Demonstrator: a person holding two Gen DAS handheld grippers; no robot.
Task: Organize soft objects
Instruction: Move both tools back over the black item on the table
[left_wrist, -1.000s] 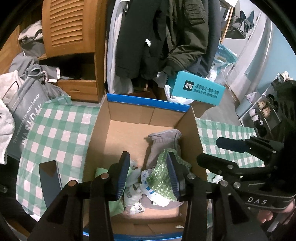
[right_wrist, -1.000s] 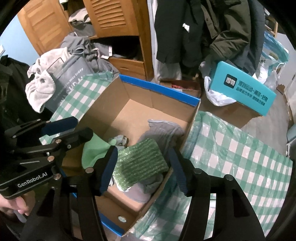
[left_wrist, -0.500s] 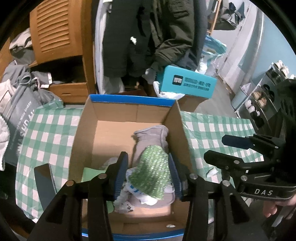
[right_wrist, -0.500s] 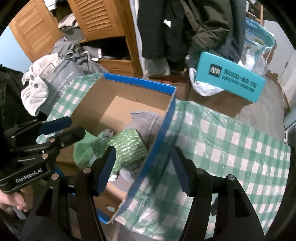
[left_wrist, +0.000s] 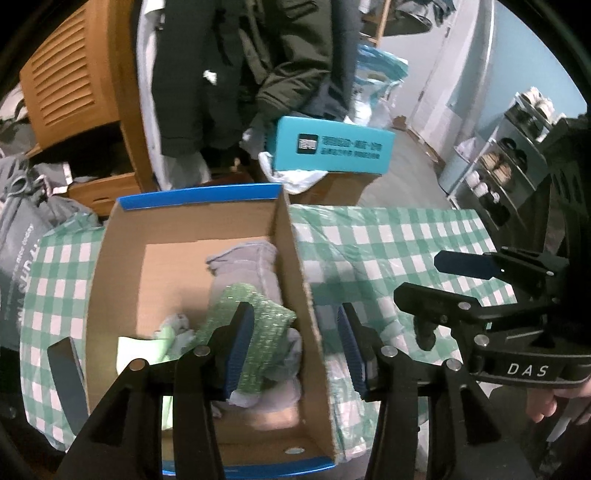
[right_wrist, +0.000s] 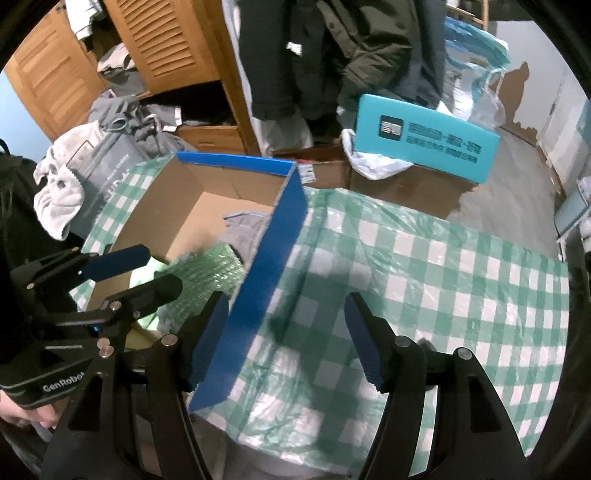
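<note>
Change: a second ago I was hovering both sets of jaws over the pile inside the cardboard box (left_wrist: 110, 280); now I am swinging them rightward, so the box's right wall is passing between my left fingers and sitting beside my right ones. I am judging this drop-off finished and the next step a search for more soft things.

Left of the box: a grey printed bag (right_wrist: 107, 173) with a white towel (right_wrist: 59, 192) is lying just off the box's left wall, beyond the checked tablecloth (right_wrist: 424, 280).

Inside the box: a green knitted cloth (left_wrist: 258, 321) is resting on a grey garment (left_wrist: 247, 266), against the right wall; a pale green piece (left_wrist: 140, 350) is lying left of them.

Left gripper (left_wrist: 295, 350): I am holding it wide, empty, straddling the right wall.

Right gripper (right_wrist: 284, 343): I am holding it wide, empty, over bare tablecloth right of the box.

Behind the box: a teal carton (left_wrist: 332, 147) is resting on brown boxes.
</note>
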